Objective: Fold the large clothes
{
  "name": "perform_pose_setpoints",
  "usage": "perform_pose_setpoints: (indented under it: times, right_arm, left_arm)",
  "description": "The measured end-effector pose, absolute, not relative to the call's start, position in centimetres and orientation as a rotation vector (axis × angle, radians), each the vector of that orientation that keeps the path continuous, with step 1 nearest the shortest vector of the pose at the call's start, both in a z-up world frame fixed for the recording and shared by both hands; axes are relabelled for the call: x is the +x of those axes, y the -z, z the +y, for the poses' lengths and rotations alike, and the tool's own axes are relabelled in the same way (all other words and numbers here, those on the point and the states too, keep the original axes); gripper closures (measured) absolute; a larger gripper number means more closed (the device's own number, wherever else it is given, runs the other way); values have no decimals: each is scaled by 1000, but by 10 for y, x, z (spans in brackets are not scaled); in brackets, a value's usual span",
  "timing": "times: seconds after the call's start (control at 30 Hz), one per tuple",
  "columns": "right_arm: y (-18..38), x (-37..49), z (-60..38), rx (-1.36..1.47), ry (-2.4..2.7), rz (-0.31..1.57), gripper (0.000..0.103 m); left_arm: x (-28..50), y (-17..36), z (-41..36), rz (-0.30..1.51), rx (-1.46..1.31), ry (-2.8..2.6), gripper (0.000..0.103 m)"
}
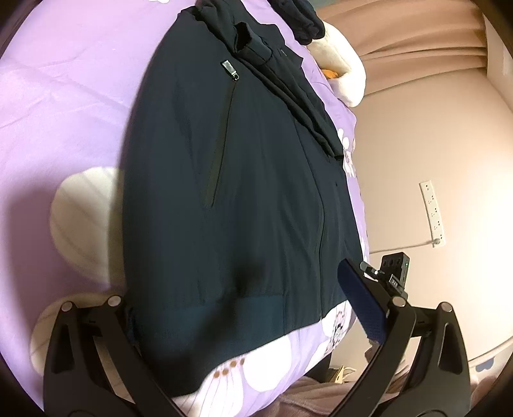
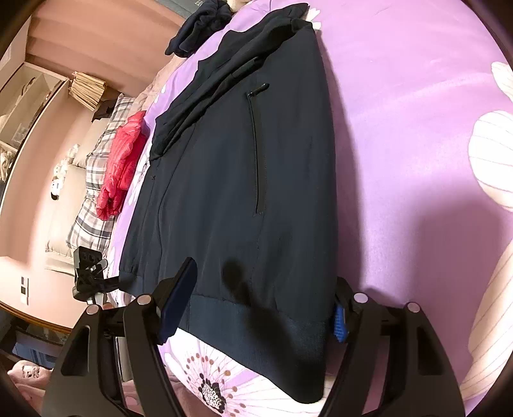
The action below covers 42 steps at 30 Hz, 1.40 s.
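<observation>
A dark navy zip jacket (image 1: 231, 179) (image 2: 243, 179) lies flat on a purple flowered bedsheet (image 1: 64, 96) (image 2: 400, 128), its ribbed hem (image 1: 243, 317) (image 2: 256, 324) nearest me and a sleeve folded over its upper part. My left gripper (image 1: 243, 295) is open, its jaws spread wide across the hem. Its left fingertip is hidden at the jacket's left edge and its blue pad (image 1: 362, 304) is by the front zipper. My right gripper (image 2: 264, 282) is open too and straddles the hem, with one pad (image 2: 178, 301) over the cloth and the other (image 2: 340, 320) at the right edge.
The bed's edge runs close beside the jacket. A red puffy garment (image 2: 121, 163) lies on a plaid cover (image 2: 93, 205). Dark clothes (image 2: 202, 25) are piled at the far end by a white plush toy (image 1: 340, 64). A power strip (image 1: 433, 215) hangs on the wall.
</observation>
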State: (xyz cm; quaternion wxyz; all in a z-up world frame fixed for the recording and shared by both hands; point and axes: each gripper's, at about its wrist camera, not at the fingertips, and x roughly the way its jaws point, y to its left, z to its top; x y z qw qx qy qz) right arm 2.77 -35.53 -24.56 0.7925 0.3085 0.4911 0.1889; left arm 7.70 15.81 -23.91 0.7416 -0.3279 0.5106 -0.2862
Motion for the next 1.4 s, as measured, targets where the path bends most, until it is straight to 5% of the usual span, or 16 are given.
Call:
perform_pose_setpoints:
  times: [0.33,0.57,0.83,1.4]
  right_arm:
    - [247,47,-341,657,-388,1018,31]
    - [248,40,-346,628,-349,1010,64]
    - [242,43,-343,614,-372,975,86]
    - [169,39,-320,600,-505,733,95]
  left_arm:
    - [97,239,140,1112,-754,595,7]
    - [85,242,158,1123,-748,521,53]
    - [92,239,157,1133,-713,502,88]
    - [79,157,133,912,-619,644,93]
